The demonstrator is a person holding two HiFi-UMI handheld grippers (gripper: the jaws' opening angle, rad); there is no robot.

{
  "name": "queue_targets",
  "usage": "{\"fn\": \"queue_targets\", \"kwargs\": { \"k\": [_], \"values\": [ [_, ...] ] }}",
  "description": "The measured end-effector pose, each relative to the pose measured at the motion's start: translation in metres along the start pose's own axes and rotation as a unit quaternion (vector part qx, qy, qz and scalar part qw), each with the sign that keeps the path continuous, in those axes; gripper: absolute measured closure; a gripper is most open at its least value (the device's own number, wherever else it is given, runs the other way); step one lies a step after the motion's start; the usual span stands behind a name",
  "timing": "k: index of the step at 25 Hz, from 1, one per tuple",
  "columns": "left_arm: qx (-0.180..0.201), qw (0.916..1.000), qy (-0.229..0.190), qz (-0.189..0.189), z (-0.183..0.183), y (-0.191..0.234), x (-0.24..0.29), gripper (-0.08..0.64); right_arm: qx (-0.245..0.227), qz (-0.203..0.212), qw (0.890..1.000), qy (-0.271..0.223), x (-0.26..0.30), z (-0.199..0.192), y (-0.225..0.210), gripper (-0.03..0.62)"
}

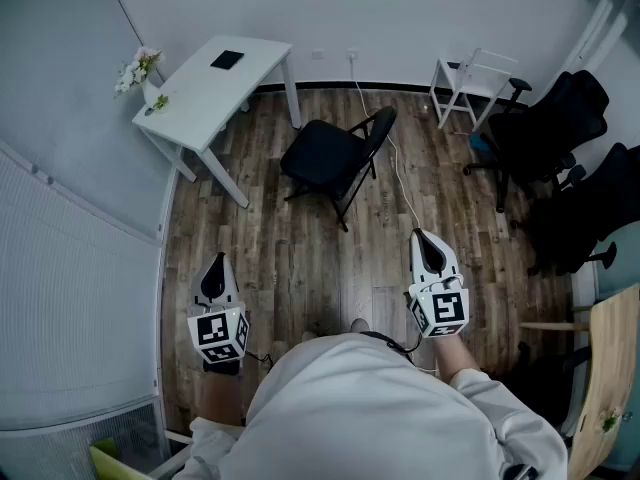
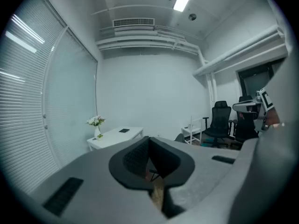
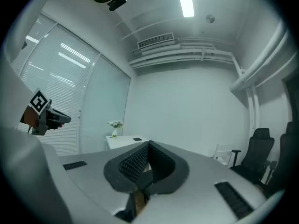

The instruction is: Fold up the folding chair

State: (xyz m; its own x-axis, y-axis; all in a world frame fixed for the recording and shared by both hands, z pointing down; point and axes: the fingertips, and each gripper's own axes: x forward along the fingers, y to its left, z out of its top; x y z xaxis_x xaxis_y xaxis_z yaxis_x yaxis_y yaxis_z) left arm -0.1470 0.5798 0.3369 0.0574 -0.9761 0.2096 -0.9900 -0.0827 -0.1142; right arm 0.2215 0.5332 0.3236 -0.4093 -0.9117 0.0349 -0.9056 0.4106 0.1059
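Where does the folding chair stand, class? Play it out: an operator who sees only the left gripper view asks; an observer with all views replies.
Observer: The folding chair stands unfolded on the wood floor, beside the white table.
Operator: Is a hand-held gripper on it?
Observer: No; the head view shows the left hand-held gripper and the right hand-held gripper both short of it.
Operator: The right one's jaws?
Observer: Shut, nothing between them.
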Motion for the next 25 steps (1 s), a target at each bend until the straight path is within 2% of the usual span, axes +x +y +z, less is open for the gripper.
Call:
{"fn": "queue_targets", "kwargs": {
  "k": [9, 13, 14, 15, 16, 17, 19, 25],
  "values": [
    [0.001, 1.0000, 0.002, -0.006, -0.003, -0.001, 0.003, 0.551, -0.003, 0.005, 1.000, 0.001, 0.004, 0.001, 0.003, 0.578],
    [-0.001, 0.9998, -0.014, -0.012, 0.001, -0.005, 0.003, 0.549, 0.002, -0.003, 1.000, -0.011, 0.002, 0.004, -0.002, 0.577],
    [-0.006, 0.9996, -0.021, -0.017, 0.003, -0.007, 0.003, 0.535, 0.003, -0.004, 1.000, -0.017, 0.001, 0.005, -0.005, 0.577],
    [-0.013, 0.9993, -0.026, -0.024, 0.006, -0.008, 0.003, 0.411, 0.004, -0.003, 1.000, -0.020, 0.000, 0.006, -0.007, 0.570],
    [-0.019, 0.9990, -0.030, -0.028, 0.008, -0.009, 0.004, 0.271, 0.007, 0.000, 1.000, -0.021, 0.000, 0.006, -0.010, 0.400],
    [-0.023, 0.9988, -0.032, -0.028, 0.009, -0.009, 0.004, 0.228, 0.009, 0.002, 1.000, -0.020, 0.000, 0.006, -0.013, 0.280],
    [-0.023, 0.9990, -0.032, -0.021, 0.010, -0.007, 0.005, 0.175, 0.005, -0.005, 1.000, -0.022, -0.002, 0.005, -0.022, 0.231],
    [-0.018, 0.9997, -0.010, -0.015, 0.003, -0.017, 0.013, 0.170, 0.005, -0.003, 1.000, -0.007, -0.008, -0.016, -0.041, 0.224]
  ]
}}
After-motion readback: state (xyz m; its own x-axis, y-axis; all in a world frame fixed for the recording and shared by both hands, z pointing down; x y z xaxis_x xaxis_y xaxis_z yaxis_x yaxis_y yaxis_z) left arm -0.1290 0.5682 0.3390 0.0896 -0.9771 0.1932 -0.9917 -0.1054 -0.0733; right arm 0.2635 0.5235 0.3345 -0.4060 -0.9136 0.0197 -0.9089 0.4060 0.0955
